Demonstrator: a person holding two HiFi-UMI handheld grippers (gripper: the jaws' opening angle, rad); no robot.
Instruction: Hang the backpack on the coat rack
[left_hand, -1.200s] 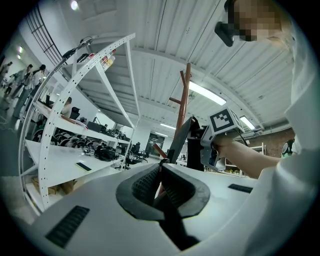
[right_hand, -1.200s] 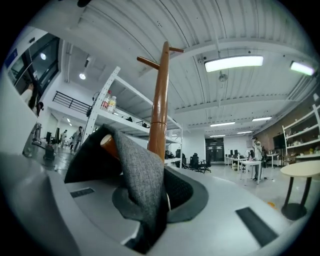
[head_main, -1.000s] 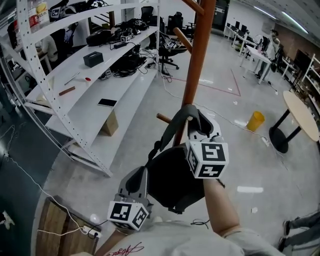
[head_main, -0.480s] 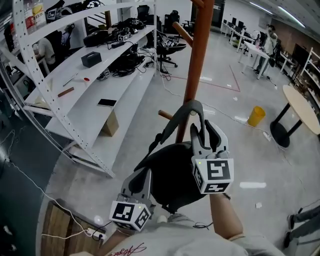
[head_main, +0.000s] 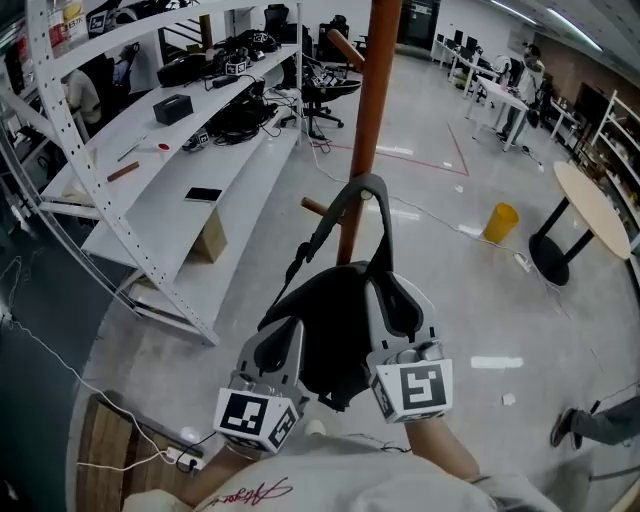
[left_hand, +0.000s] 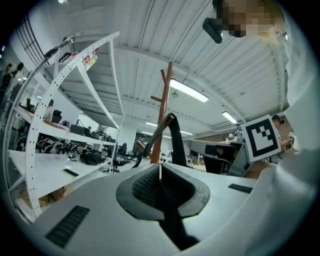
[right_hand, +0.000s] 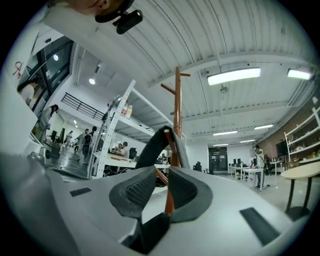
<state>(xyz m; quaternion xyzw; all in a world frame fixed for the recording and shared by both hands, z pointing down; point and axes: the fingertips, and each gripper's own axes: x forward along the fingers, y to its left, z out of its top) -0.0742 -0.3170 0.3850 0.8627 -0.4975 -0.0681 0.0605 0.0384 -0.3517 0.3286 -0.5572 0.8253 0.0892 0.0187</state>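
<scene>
The black backpack (head_main: 325, 320) hangs by its top handle (head_main: 365, 190) from a low peg (head_main: 312, 207) of the orange-brown coat rack (head_main: 365, 120). My left gripper (head_main: 283, 338) lies against the bag's lower left side. In the left gripper view its jaws (left_hand: 160, 172) are shut, with nothing seen between the pads; the handle (left_hand: 172, 135) and rack (left_hand: 162, 115) rise beyond. My right gripper (head_main: 400, 305) is beside the bag's right side. Its jaws (right_hand: 161, 182) are closing with nothing between them; the handle (right_hand: 157, 142) and the rack (right_hand: 177, 100) stand ahead.
White metal shelving (head_main: 170, 190) with boxes and cables runs along the left. A yellow bucket (head_main: 497, 222) and a round table (head_main: 590, 205) stand at the right. A wooden pallet (head_main: 110, 440) and a power strip lie at the lower left. People work at far desks.
My right gripper opened off the handle, then drew back and down beside the bag. The handle now rests on the peg. The left gripper shifted only slightly.
</scene>
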